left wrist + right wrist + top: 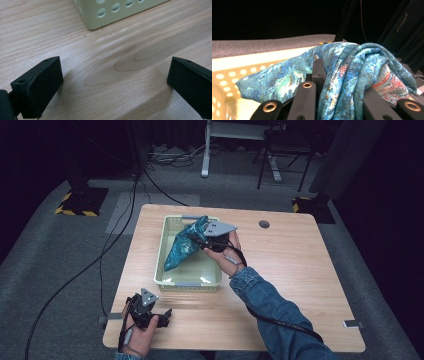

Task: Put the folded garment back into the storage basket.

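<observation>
A blue-green patterned cloth (182, 245) hangs over the pale green perforated basket (172, 282) in the middle of the wooden table. My right gripper (206, 240) is shut on the cloth's upper end and holds it above the basket, with the lower end drooping toward the basket's left side. In the right gripper view the cloth (342, 72) bunches between the black jaws, with red patches on its right fold. My left gripper (162, 316) rests low near the table's front left corner, open, with bare wood between its jaws (113, 82).
A corner of the basket (100, 15) stands just ahead of the left gripper. A round cable hole (264, 224) marks the table's back right. Beyond the table are cables on grey carpet, a desk leg and a dark chair frame.
</observation>
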Action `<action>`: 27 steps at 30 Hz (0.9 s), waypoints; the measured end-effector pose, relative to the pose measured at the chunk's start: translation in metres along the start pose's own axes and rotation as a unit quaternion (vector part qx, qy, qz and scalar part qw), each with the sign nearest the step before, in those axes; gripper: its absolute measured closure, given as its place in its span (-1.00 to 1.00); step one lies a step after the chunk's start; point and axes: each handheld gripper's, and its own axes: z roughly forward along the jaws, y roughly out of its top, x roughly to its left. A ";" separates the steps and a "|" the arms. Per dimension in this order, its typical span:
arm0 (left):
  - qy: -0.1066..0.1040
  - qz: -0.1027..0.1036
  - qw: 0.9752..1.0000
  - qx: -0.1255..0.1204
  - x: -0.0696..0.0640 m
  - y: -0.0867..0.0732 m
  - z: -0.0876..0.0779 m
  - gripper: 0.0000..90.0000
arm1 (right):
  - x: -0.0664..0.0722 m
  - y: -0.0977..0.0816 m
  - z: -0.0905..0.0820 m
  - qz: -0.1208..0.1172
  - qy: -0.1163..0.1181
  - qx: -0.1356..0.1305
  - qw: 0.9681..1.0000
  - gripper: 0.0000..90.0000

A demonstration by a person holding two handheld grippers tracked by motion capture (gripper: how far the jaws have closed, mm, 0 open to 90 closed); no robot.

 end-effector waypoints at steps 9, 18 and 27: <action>0.000 -0.001 1.000 0.002 0.000 0.000 -0.001 -1.00 | -0.001 -0.011 -0.002 0.023 -0.001 0.028 0.999 0.70; 0.000 -0.001 1.000 0.001 0.000 0.000 0.000 -1.00 | -0.004 -0.024 -0.008 0.040 0.011 0.071 0.997 0.66; -0.001 -0.001 1.000 0.001 0.000 0.000 0.000 -1.00 | -0.004 -0.036 -0.014 0.098 0.035 0.111 0.988 0.08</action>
